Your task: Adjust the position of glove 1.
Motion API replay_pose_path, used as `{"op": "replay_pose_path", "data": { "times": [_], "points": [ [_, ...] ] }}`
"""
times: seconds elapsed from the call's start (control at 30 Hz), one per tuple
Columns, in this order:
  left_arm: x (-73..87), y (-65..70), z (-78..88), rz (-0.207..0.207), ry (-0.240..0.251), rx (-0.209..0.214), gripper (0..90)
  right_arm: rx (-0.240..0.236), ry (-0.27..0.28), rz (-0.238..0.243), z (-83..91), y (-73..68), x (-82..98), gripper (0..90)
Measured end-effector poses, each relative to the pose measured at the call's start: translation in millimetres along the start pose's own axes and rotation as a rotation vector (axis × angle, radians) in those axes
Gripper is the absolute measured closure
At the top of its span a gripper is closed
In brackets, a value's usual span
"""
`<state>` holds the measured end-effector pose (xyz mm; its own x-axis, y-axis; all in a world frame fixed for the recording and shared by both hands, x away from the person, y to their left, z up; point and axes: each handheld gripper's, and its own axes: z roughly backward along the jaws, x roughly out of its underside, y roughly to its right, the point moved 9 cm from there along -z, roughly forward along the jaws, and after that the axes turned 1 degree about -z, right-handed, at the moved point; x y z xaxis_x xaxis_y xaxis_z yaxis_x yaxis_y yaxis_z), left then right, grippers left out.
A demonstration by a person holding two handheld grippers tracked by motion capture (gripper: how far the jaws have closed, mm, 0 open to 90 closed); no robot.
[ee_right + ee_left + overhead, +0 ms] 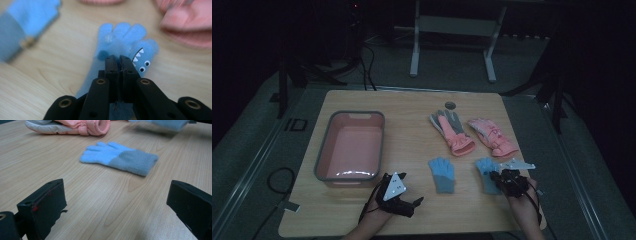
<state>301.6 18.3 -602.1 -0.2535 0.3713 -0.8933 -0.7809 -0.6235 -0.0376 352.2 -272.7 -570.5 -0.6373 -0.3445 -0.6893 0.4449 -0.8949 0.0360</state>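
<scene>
Two blue knit gloves lie near the table's front. The left blue glove [442, 172] [120, 157] [22, 25] lies flat, fingers pointing away. My right gripper [498, 177] [119, 58] is shut on the right blue glove [486, 167] [120, 37], which has a shark face with googly eyes. In the left gripper view that glove [170, 123] is blurred and seems slightly off the wood. My left gripper [414, 202] [116, 192] rests low near the front edge, open with nothing between its jaws, facing the left blue glove.
A pink bin [323, 150] with a grey rim stands at the table's left, nothing in it. Two pink winter gloves [452, 131] [492, 135] lie behind the blue ones. A round grommet [450, 105] sits near the far edge.
</scene>
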Motion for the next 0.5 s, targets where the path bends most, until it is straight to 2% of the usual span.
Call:
{"op": "replay_pose_path", "data": {
  "times": [0.07,0.17,0.33,0.5],
  "points": [
    [0.1,-0.1,0.1,-0.003,-0.002,0.0,2.4,0.0,0.0,0.0,0.0,0.0,0.0,86.2],
    [0.1,0.1,0.1,-0.006,-0.001,-0.001,2.4,0.007,0.041,-0.017,14.6,-13.2,-26.0,86.3],
    [0.1,0.5,0.1,-0.01,-0.001,0.001,2.4,0.008,0.075,-0.028,22.1,-32.2,-53.8,86.2],
    [0.1,0.4,0.2,-0.013,-0.002,0.001,2.4,-0.005,0.092,-0.027,20.4,-45.8,-65.1,86.3]
  ]
}}
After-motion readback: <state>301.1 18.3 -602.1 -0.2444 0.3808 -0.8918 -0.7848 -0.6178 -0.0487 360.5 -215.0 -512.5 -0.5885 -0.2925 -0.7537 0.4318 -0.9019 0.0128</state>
